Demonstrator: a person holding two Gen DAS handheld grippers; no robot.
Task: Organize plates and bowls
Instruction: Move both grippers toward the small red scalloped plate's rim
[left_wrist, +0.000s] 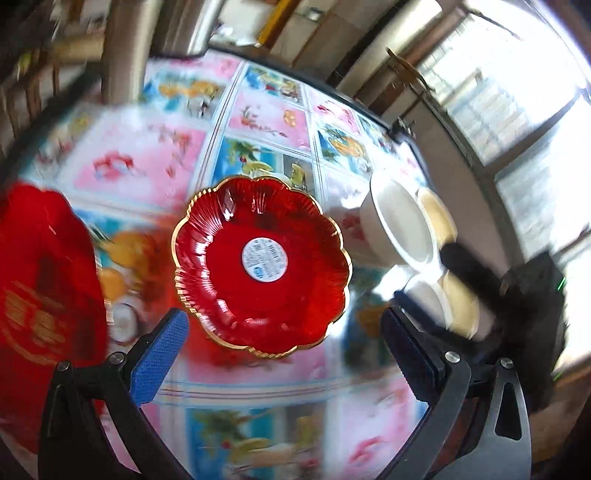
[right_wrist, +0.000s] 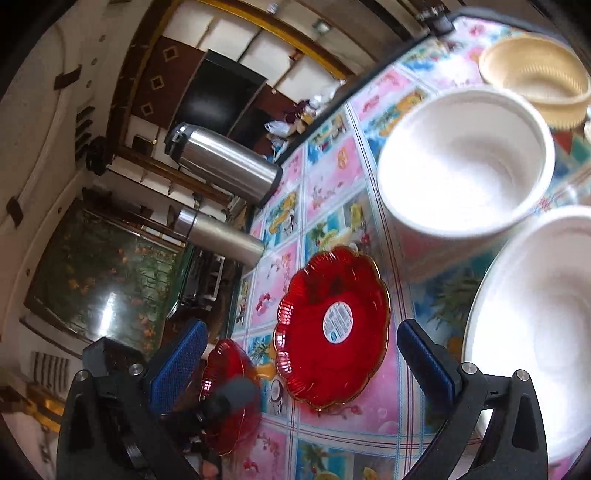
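A red scalloped plate (left_wrist: 262, 266) with a gold rim and a white sticker lies flat on the patterned tablecloth, just beyond my left gripper (left_wrist: 284, 332), which is open and holds nothing. In the right wrist view the same red plate (right_wrist: 332, 328) shows between the spread fingers of my right gripper (right_wrist: 303, 343), also open and empty. A second red plate (right_wrist: 229, 395) lies at the lower left, partly hidden by a dark blurred part of the other gripper. Two white bowls (right_wrist: 465, 162) (right_wrist: 535, 332) stand to the right; they show as white bowls (left_wrist: 402, 221) (left_wrist: 428, 299) in the left view.
A woven tan basket (right_wrist: 535, 77) sits at the far corner of the table. Two steel flasks (right_wrist: 221, 162) (right_wrist: 221, 236) stand along the table's left edge. A blurred red thing with gold marks (left_wrist: 44, 288) fills the left view's left side. The right gripper's black body (left_wrist: 480, 280) reaches in beside the bowls.
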